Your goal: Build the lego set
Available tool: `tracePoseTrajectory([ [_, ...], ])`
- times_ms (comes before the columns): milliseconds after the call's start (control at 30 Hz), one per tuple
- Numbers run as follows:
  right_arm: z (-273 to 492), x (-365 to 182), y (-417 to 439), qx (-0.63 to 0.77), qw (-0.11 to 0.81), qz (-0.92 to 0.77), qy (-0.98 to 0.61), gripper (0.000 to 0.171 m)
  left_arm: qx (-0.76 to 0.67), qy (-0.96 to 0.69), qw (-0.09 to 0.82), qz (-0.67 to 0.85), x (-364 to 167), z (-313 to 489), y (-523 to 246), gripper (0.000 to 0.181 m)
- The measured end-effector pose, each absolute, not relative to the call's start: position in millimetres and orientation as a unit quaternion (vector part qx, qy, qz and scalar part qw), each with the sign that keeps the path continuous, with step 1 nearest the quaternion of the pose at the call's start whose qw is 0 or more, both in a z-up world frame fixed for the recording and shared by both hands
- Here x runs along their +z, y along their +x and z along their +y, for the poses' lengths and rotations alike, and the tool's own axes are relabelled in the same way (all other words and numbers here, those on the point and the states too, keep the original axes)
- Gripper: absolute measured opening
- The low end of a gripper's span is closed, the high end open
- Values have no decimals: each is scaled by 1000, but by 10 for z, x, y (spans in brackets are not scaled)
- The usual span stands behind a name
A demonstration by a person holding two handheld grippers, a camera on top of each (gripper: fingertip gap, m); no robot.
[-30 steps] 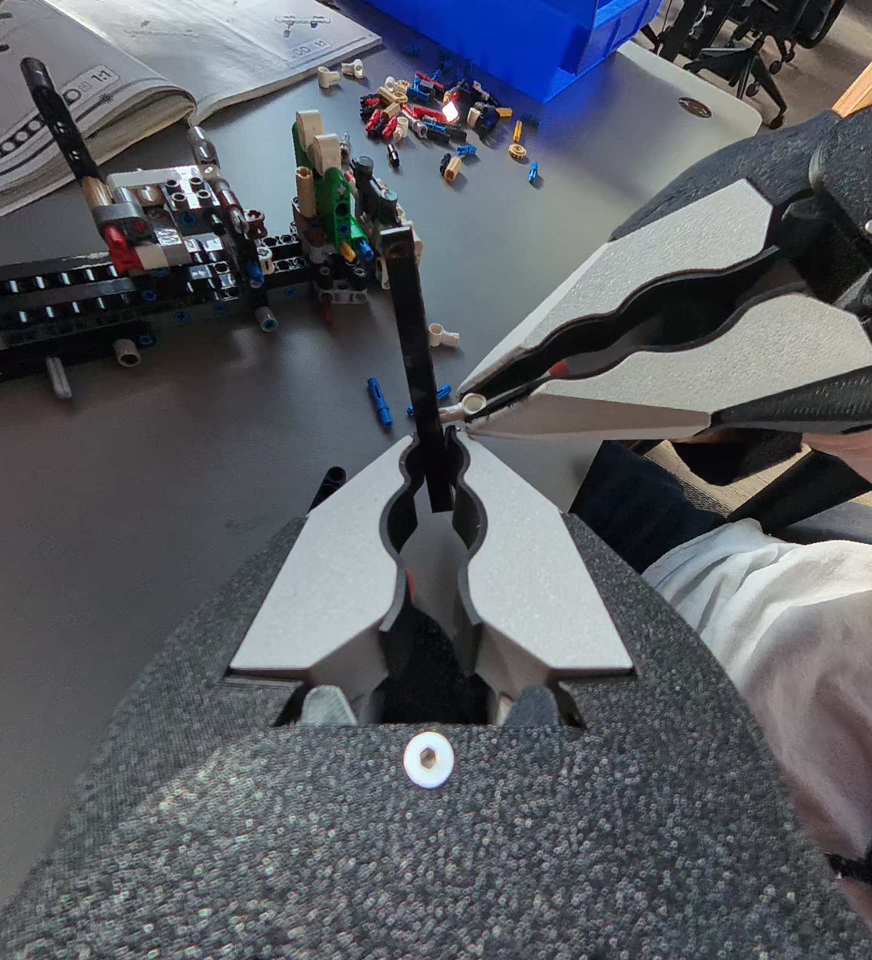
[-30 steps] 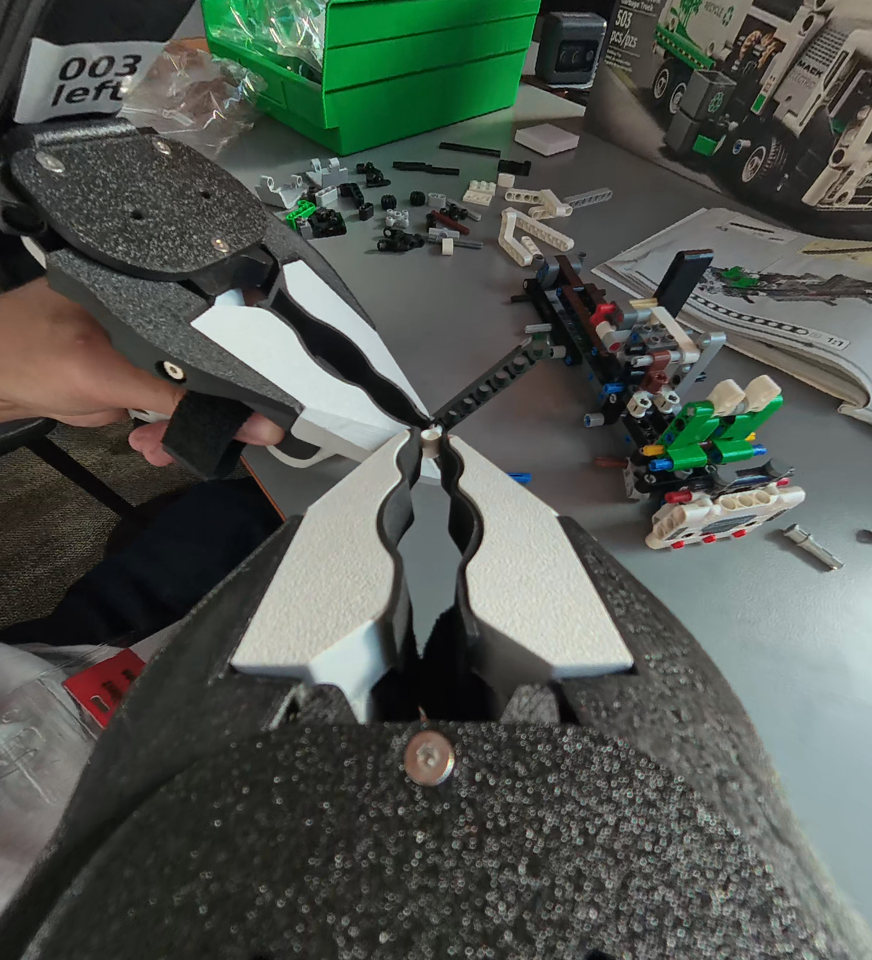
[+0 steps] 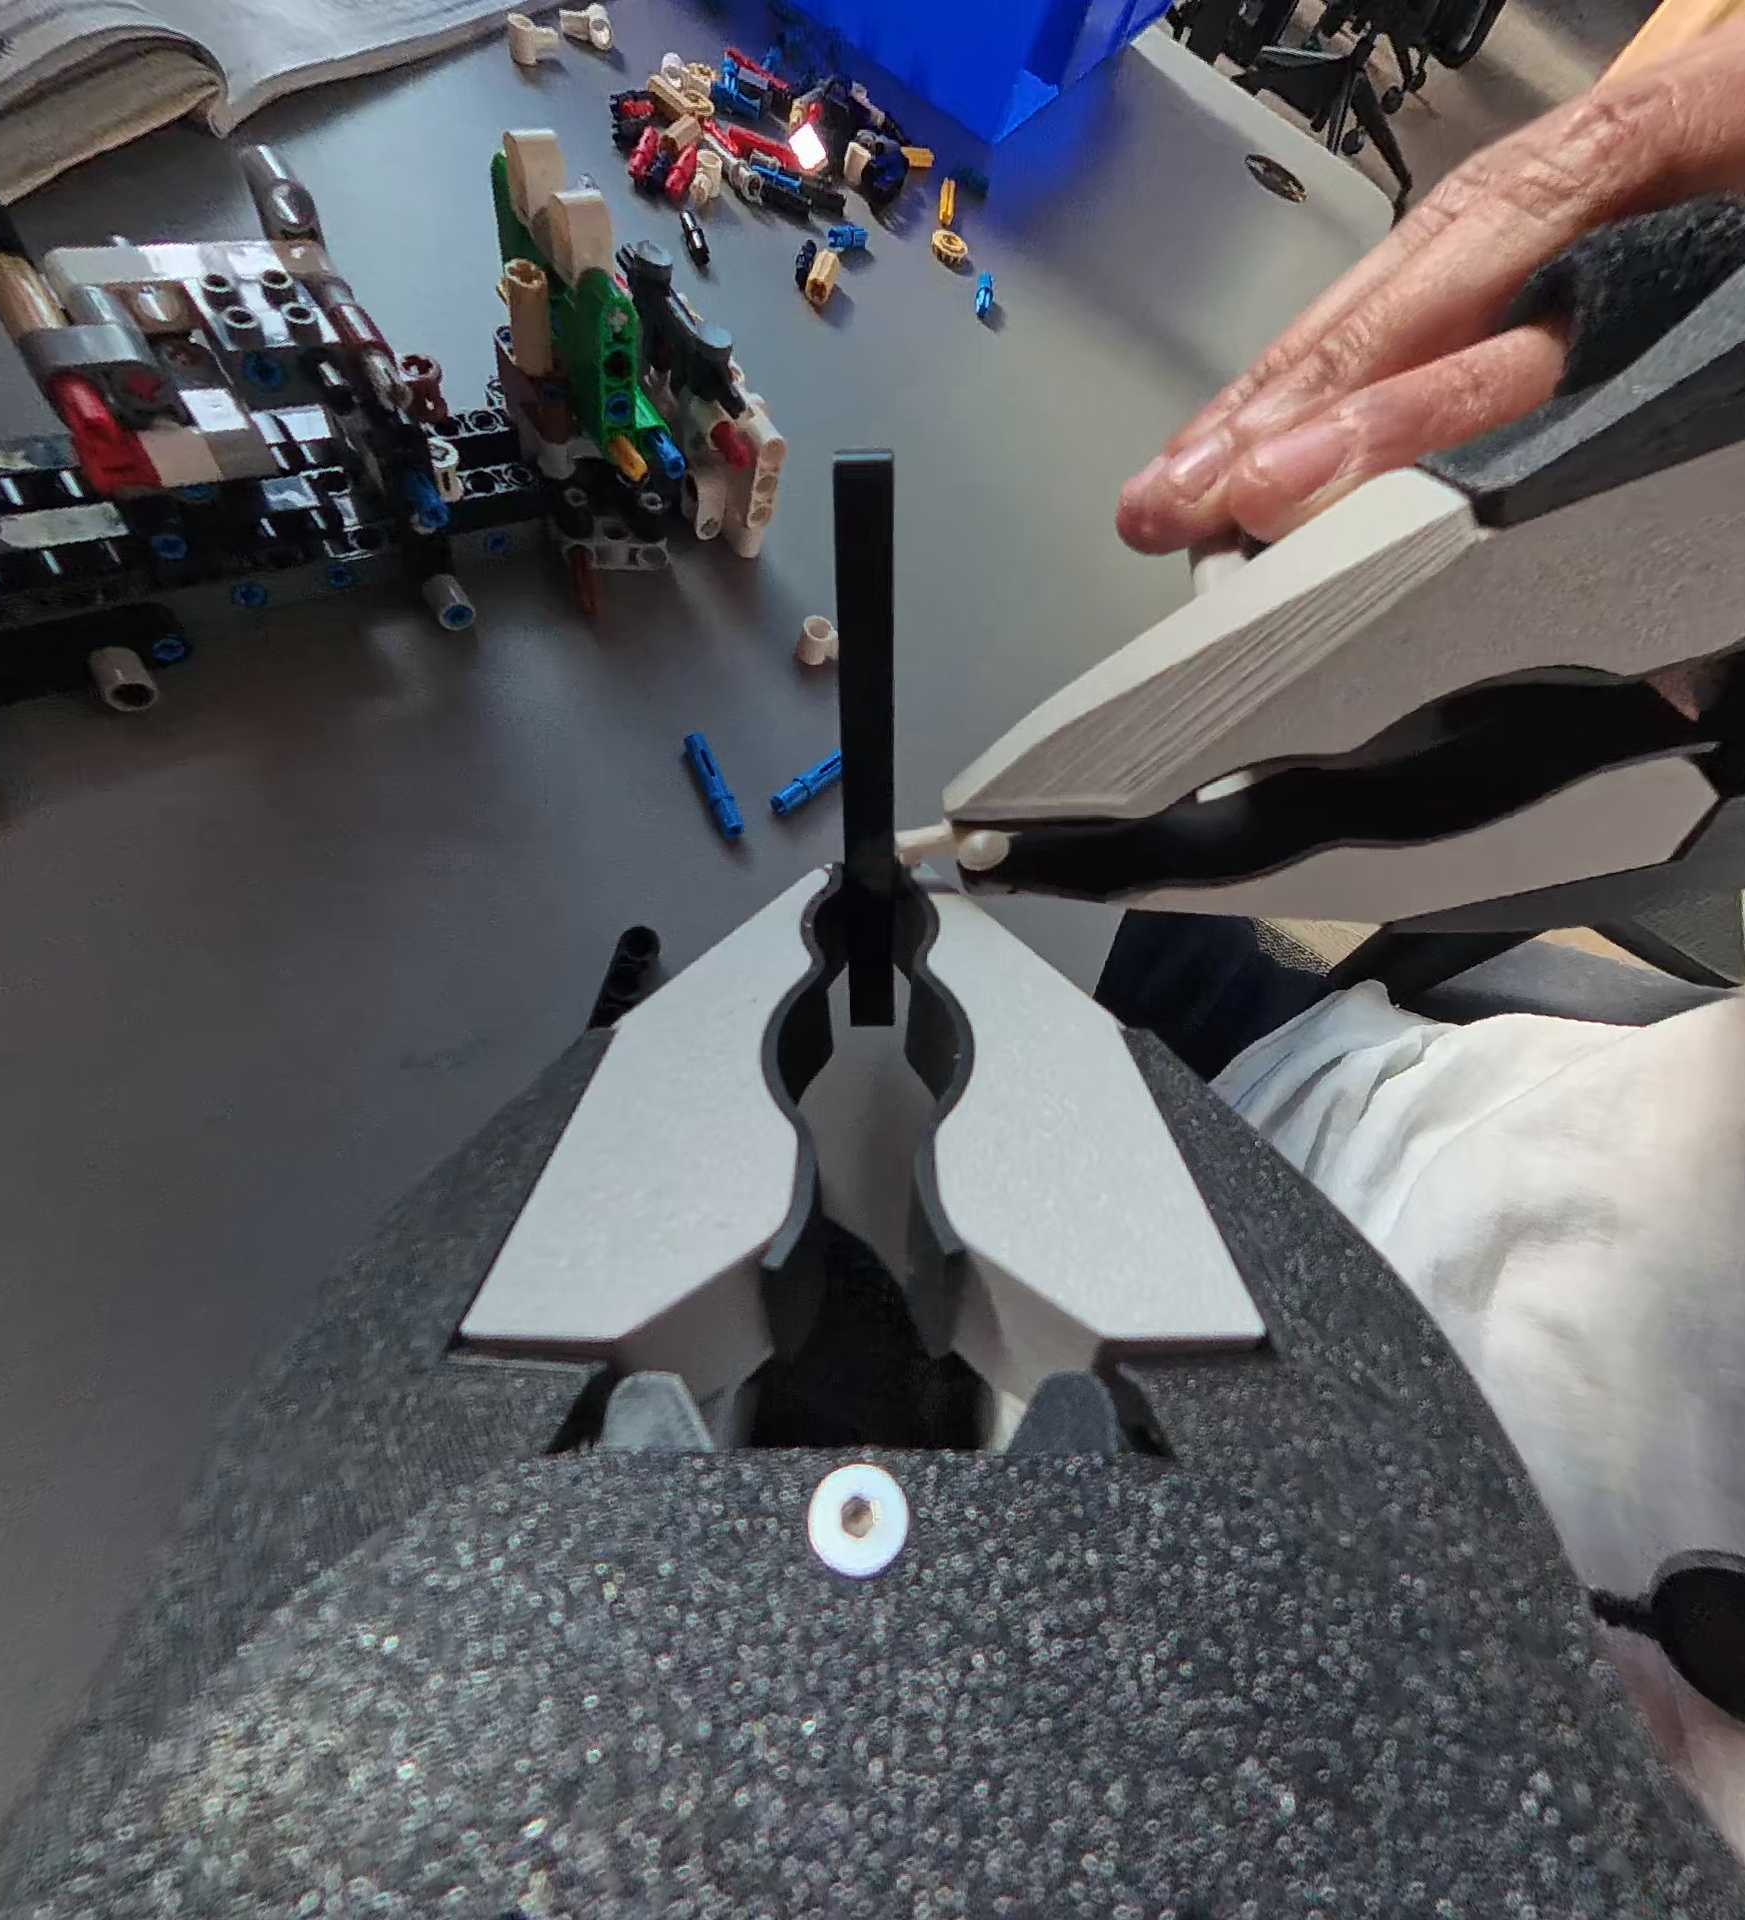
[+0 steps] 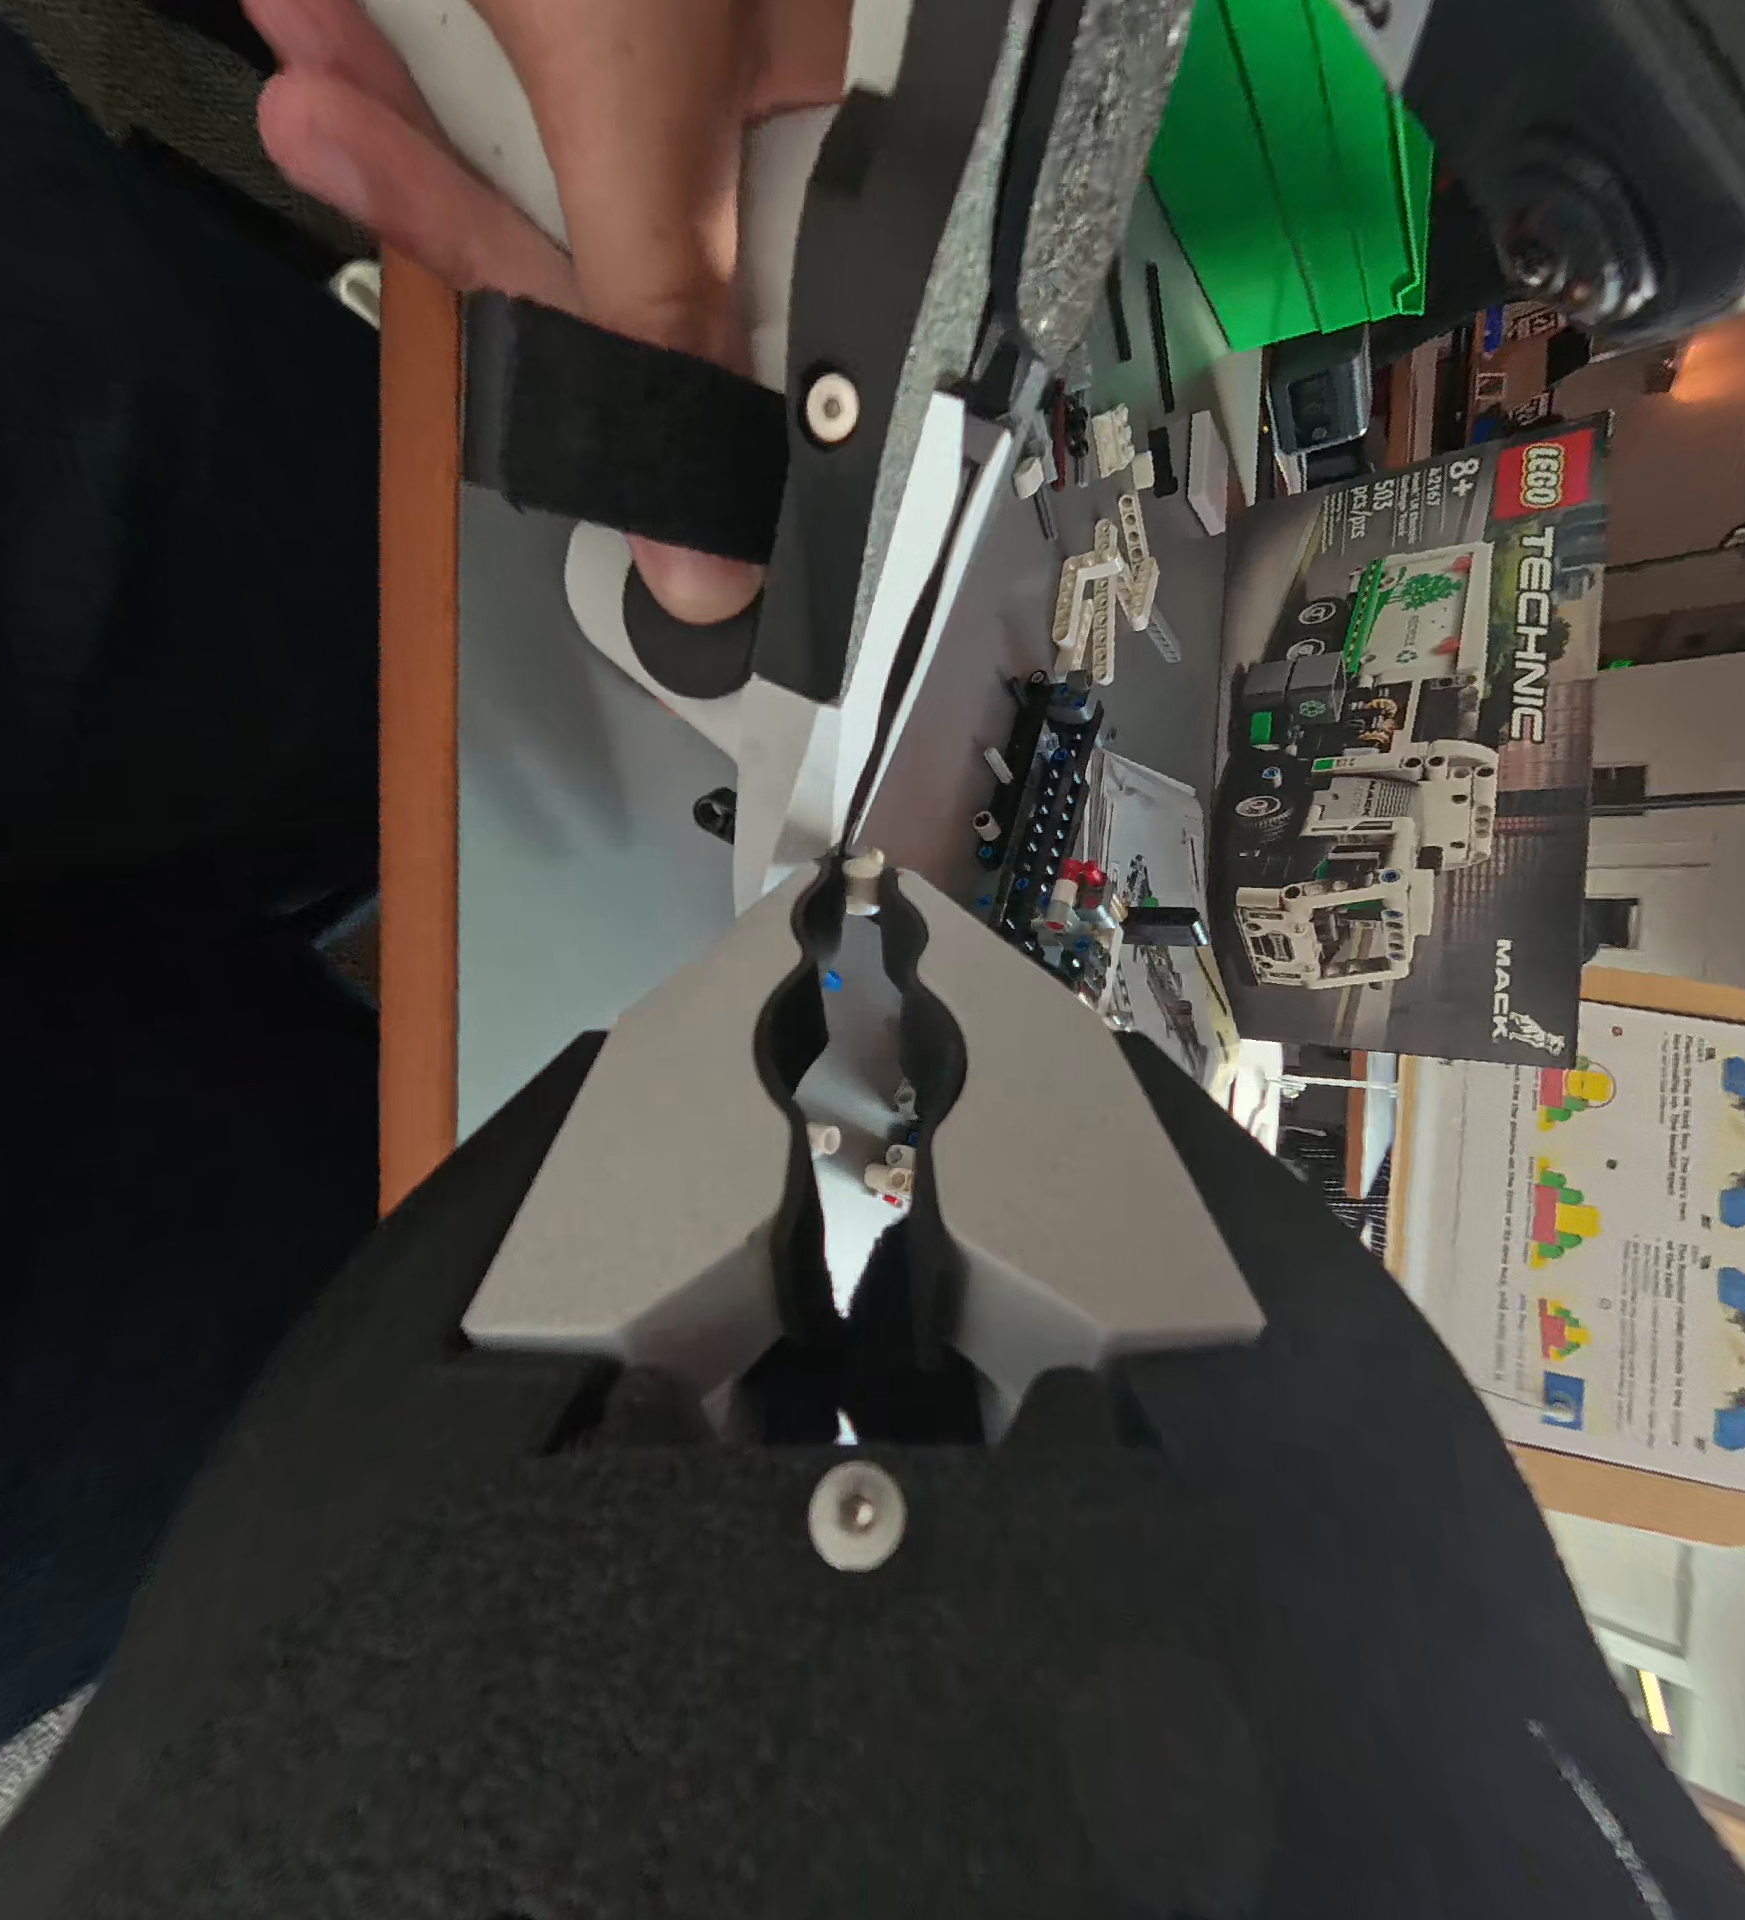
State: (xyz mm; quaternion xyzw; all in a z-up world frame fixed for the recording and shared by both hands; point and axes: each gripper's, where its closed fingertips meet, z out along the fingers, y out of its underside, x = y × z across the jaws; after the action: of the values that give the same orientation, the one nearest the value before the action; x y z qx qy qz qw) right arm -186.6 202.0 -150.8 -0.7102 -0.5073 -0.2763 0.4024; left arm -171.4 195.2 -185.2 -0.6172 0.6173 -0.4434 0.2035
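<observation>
Two tongs meeting above bench (image 3: 224,987). Left tongs (image 3: 868,894) clamping black beam (image 3: 863,665), beam sticking out forward past tips. Right tongs (image 4: 852,883) pinching tan pin (image 4: 860,883), pressing against beam just beyond left tips. Partly built model (image 3: 255,416) lying ahead-left.

The left tool (image 3: 870,883) had pale grey fingers and a speckled black body, gripping a black beam (image 3: 863,665). The right tool (image 3: 961,844) pinched a cream pin (image 3: 925,840). Ahead, blue pins (image 3: 712,769) dotted the dark grey worktop (image 3: 224,987).
</observation>
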Motion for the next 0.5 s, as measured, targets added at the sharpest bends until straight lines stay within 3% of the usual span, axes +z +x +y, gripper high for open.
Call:
tracePoseTrajectory([
  [100, 2000, -1386, -1877, -185, 479, -403, -758, 5, -458, -632, 212, 588, -1811, 2030, -1699, 6],
  [267, 2040, -1249, -1791, 124, 596, -78, -789, 6, -491, -625, 239, 558, -1674, 2076, -1682, 6],
  [500, 2063, -1377, -1767, 191, 603, 48, -773, 6, -469, -632, 263, 558, -1703, 2095, -1652, 6],
])
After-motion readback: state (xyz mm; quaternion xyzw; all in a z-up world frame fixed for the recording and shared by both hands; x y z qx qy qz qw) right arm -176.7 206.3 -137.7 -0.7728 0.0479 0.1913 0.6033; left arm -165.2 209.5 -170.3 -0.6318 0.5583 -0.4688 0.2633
